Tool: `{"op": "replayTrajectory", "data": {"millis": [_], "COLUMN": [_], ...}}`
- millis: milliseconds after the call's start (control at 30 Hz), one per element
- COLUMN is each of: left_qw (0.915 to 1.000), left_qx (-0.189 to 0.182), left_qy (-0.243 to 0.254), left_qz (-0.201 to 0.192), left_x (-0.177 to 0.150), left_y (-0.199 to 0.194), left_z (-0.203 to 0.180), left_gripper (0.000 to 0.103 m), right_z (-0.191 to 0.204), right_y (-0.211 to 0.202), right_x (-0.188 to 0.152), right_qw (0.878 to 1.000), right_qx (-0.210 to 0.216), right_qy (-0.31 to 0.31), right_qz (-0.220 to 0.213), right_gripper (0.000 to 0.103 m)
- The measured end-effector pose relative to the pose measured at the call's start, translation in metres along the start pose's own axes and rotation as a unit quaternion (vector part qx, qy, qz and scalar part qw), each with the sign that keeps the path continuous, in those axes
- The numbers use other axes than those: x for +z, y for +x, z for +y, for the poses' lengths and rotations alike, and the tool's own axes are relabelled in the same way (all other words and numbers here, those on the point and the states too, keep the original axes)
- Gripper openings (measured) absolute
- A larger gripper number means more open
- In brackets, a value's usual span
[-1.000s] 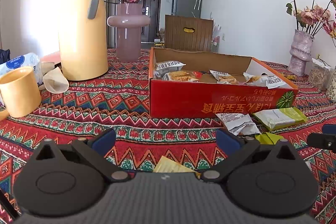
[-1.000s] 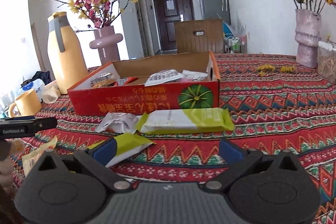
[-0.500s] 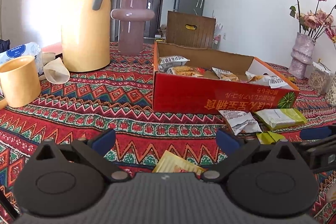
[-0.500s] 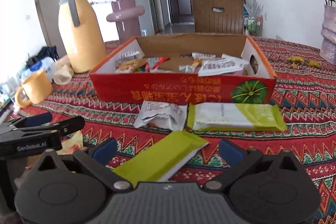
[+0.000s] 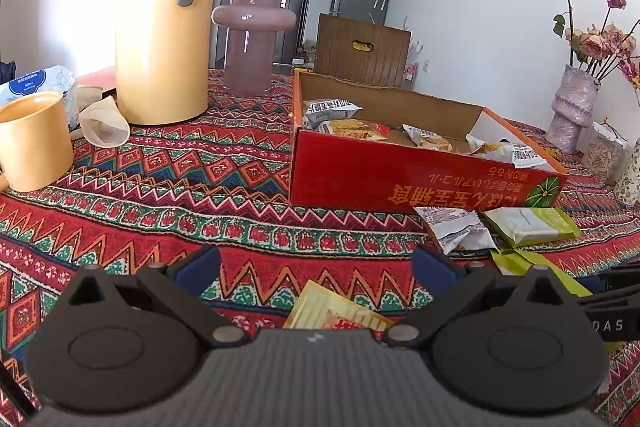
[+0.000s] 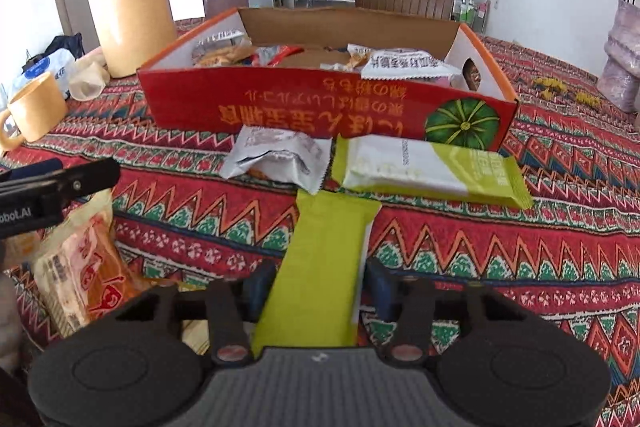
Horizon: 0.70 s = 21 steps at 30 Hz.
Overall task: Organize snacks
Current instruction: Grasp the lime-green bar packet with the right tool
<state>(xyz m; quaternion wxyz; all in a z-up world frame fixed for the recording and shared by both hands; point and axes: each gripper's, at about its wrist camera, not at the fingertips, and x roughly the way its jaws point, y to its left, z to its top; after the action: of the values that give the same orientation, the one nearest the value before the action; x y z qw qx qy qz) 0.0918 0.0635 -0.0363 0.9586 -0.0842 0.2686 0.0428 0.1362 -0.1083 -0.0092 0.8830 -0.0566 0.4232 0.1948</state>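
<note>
In the right wrist view, at the far left edge, we see our left gripper (image 6: 60, 183) hanging over a crinkly orange-and-cream snack packet (image 6: 80, 267); in its own view its tongs (image 5: 316, 267) stand spread wide, gripping nothing, the packet's yellow corner (image 5: 336, 311) just below them. Toward lower centre, our right gripper (image 6: 316, 287) is closing on a flat, smooth lime-green wrapper (image 6: 324, 259), the blue pads at its long edges. We judge this the pickup step: we should let the pads bite the wrapper squarely before lifting, since slick film can slide or buckle. Above it lie a crumpled silver-white pouch (image 6: 276, 159) and, further right, a long green-and-white bar (image 6: 428, 171), both just in front of the red cardboard box (image 6: 280, 103), which already holds several packets. The woven patterned tablecloth (image 6: 500, 247) looks grippy.
</note>
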Motion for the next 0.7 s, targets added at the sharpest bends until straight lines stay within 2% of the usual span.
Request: {"op": "replayTrajectory", "data": {"millis": [167, 400, 533, 700], "left_qw": [1.0000, 0.9996, 0.9992, 0.9981], "left_qx": [0.002, 0.017, 0.030, 0.047], "left_qy": [0.001, -0.002, 0.003, 0.026], "left_qz": [0.005, 0.022, 0.027, 0.029], "left_x": [0.000, 0.005, 0.007, 0.007], "left_y": [0.002, 0.002, -0.014, -0.045], "left_z": [-0.001, 0.000, -0.003, -0.007], "left_gripper": [0.103, 0.103, 0.103, 0.103], "right_z": [-0.006, -0.019, -0.024, -0.029], "right_y": [-0.003, -0.023, -0.042, -0.052], "right_x": [-0.004, -0.013, -0.016, -0.024], "right_qw": [1.000, 0.997, 0.992, 0.988], "right_qx": [0.006, 0.024, 0.036, 0.049], "right_qy": [0.000, 0.022, 0.031, 0.038], "right_qz": [-0.017, -0.073, -0.114, -0.138], "right_gripper": [0.034, 0.034, 0.034, 0.034]}}
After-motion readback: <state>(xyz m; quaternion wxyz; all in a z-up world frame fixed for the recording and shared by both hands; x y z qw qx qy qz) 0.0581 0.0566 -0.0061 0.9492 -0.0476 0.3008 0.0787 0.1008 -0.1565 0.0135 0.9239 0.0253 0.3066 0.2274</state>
